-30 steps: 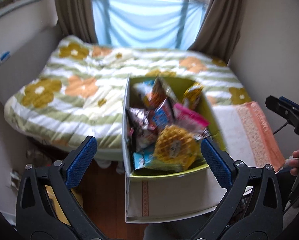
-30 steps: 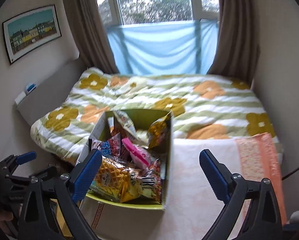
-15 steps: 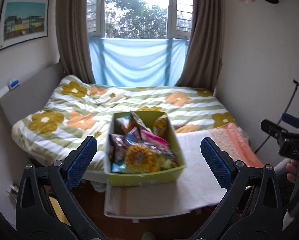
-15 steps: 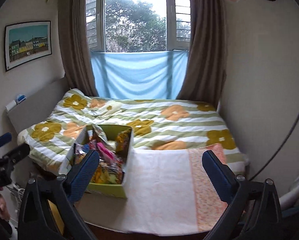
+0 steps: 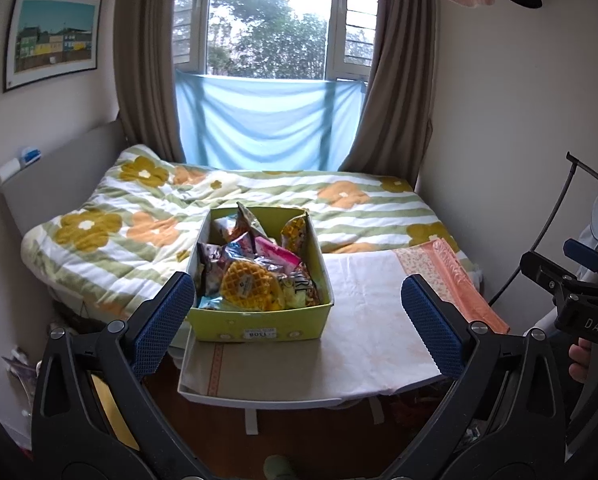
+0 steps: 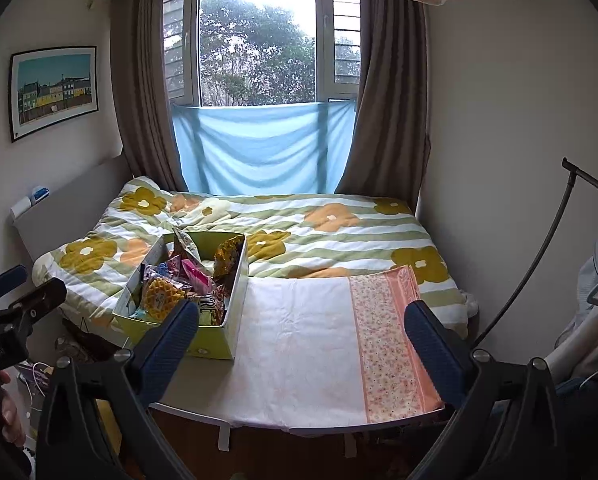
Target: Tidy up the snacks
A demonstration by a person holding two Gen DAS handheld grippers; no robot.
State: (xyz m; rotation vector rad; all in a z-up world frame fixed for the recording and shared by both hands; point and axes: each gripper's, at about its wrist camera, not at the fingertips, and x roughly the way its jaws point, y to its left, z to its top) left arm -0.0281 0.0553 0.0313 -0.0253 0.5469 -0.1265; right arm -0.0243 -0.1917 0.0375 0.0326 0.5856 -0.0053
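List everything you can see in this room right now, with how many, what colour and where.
box: one, yellow-green, on the left part of the table
snack packets: many, mixed colours, piled in the box
waffle packet: one, golden, at the box's near end
table: one, under a white cloth with an orange floral band, at the foot of the bed
bed: one, green-striped flowered quilt, below the window
curtains: two, brown, beside the window
blue cloth: one, across the lower window
picture: one, left wall
left gripper: blue fingers, open, empty
right gripper: blue fingers, open, empty
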